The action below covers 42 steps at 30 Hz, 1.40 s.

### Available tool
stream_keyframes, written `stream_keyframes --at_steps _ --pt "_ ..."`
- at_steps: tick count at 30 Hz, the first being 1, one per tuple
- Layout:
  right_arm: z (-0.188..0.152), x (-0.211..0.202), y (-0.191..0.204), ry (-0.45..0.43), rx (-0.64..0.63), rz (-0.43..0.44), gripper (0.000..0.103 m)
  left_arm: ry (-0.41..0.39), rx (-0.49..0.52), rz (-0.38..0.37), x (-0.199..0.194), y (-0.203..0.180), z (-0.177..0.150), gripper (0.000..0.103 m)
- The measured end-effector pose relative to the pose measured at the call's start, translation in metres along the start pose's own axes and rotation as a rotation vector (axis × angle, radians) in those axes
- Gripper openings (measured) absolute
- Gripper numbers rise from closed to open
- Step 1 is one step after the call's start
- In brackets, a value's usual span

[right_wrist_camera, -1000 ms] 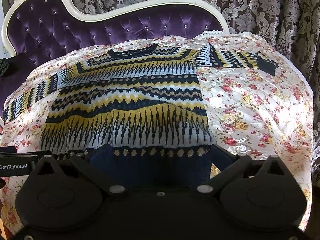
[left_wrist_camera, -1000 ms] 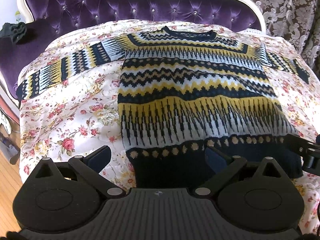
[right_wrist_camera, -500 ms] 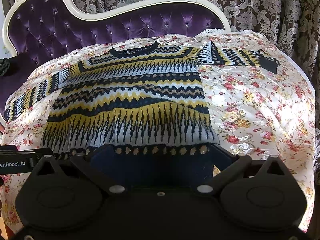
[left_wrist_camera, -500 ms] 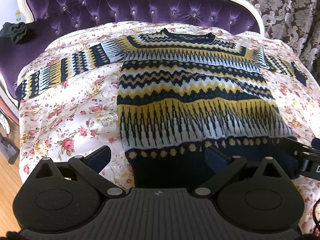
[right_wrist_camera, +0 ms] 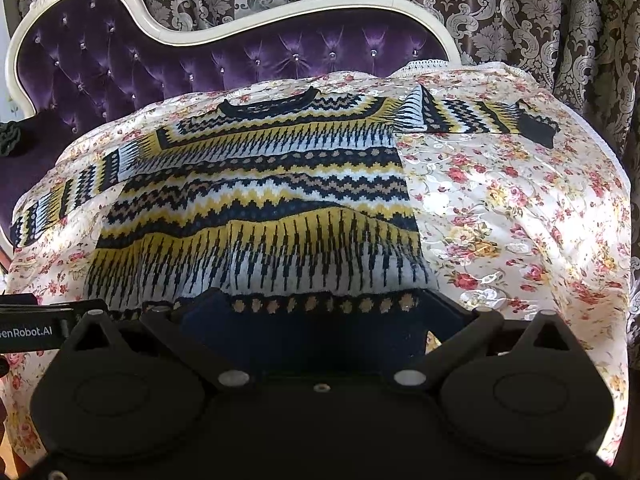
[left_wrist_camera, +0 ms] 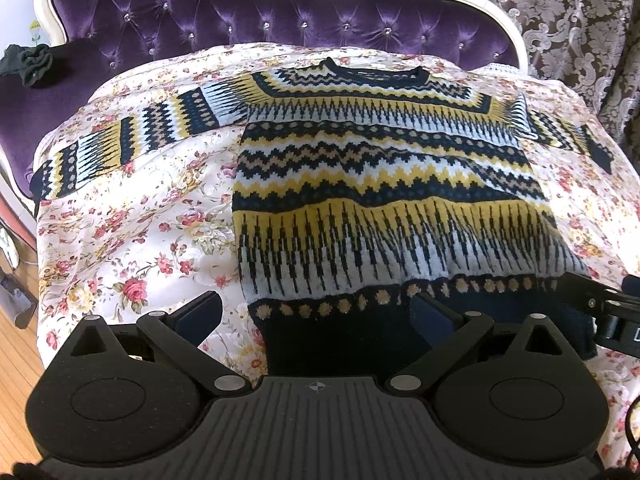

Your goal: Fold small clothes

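My left gripper [left_wrist_camera: 316, 314] hangs over the near, left corner of the sweater [left_wrist_camera: 384, 200], its two fingers spread wide with nothing between them but the dark hem band [left_wrist_camera: 340, 332] below; one fingertip sits over the floral bedspread [left_wrist_camera: 132, 232] just outside the sweater's edge, the other over the hem itself. My right gripper [right_wrist_camera: 316, 308] is likewise spread, both fingers reaching over the hem band [right_wrist_camera: 312, 328] near the sweater's right corner, and I cannot tell whether either tip actually touches the knit. In the left view, part of my right gripper [left_wrist_camera: 600, 304] shows at the far right edge, beside the hem. The sweater [right_wrist_camera: 256, 208] lies flat and face up on the bedspread [right_wrist_camera: 508, 216], neckline [right_wrist_camera: 268, 104] toward the tufted purple headboard [right_wrist_camera: 160, 60], both sleeves stretched out sideways: the left sleeve [left_wrist_camera: 132, 144] runs toward the bedspread's edge, the right sleeve [right_wrist_camera: 480, 120] ends in a dark cuff [right_wrist_camera: 536, 132]. The body shows a few soft ripples across the yellow and white bands. A dark ruffled bit of fabric [left_wrist_camera: 32, 64] rests on the purple upholstery off to the left, well apart from the sweater. Patterned damask curtains [right_wrist_camera: 540, 12] hang behind the headboard.
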State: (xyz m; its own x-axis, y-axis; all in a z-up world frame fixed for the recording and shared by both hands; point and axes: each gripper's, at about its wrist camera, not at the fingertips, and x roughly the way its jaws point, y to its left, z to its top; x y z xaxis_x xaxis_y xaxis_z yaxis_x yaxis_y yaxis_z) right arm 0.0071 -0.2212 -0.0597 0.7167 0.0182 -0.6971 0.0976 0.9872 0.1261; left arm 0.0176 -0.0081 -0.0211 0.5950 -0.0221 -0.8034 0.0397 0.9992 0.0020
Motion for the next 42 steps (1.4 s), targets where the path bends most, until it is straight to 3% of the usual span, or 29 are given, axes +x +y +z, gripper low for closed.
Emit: stream_keyframes --at_steps 29,36,42 --pt "0.006 0.008 0.000 0.003 0.001 0.008 0.103 0.024 -0.020 -0.018 0.010 0.004 0.008 0.101" --pt "0.015 0.011 -0.004 -0.010 0.002 0.009 0.103 0.015 -0.013 -0.029 0.011 0.004 0.022 0.101" --pt "0.033 0.018 -0.017 -0.016 0.035 0.042 0.103 -0.046 0.002 -0.041 0.011 0.004 0.048 0.101"
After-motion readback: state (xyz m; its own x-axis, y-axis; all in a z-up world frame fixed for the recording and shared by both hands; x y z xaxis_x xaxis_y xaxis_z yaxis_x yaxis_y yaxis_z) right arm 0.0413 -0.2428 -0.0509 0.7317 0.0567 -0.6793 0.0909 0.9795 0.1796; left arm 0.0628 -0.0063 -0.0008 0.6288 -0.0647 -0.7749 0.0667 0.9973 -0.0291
